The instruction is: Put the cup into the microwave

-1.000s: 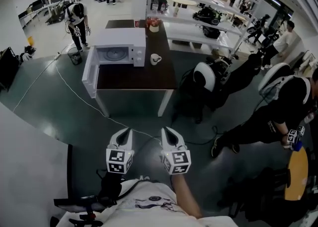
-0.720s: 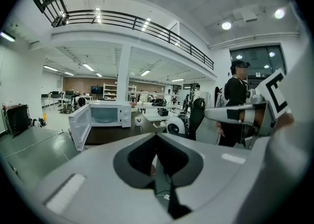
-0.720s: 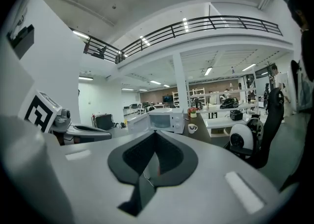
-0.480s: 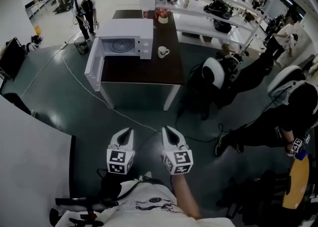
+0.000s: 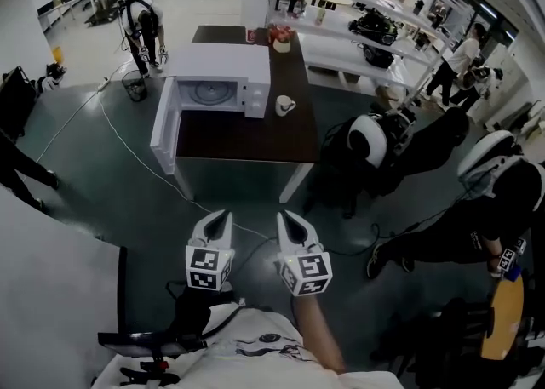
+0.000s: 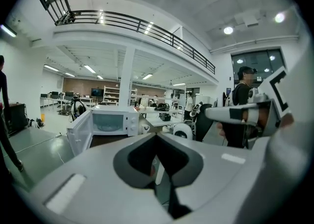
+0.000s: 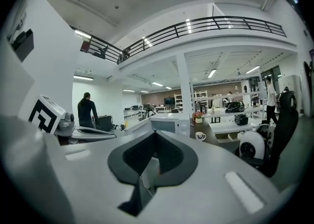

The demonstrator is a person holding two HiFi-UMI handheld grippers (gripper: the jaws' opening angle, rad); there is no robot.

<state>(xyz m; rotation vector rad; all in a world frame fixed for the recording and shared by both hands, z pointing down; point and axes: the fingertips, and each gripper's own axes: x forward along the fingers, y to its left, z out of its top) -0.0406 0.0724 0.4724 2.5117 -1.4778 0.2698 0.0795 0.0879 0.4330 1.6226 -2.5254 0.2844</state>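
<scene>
The left claw (image 5: 221, 217) is clenched with nothing in it. In the left gripper view its two grey jaws meet at the tip with only floor showing behind them. The right claw (image 5: 284, 218) is likewise clenched and empty. Both are held side by side in front of the person, pointing toward the dark brown rectangular table (image 5: 247, 136), which is well apart from them across the grey-green floor (image 5: 255, 200). I judge this to be a carrying posture, since there is nothing within reach to grasp yet.

The small white ceramic cup (image 5: 284, 105) stands upright on the table just beside the right flank of the boxy white microwave (image 5: 223, 81). It is not yet inside. The microwave's white door (image 5: 163, 123) hangs wide open over the table's left edge, so the cavity is ready to take the cup.

No brand or lettering is legible. The only print is the black-and-white square markers on the claws' white cubes (image 5: 207, 269).
</scene>
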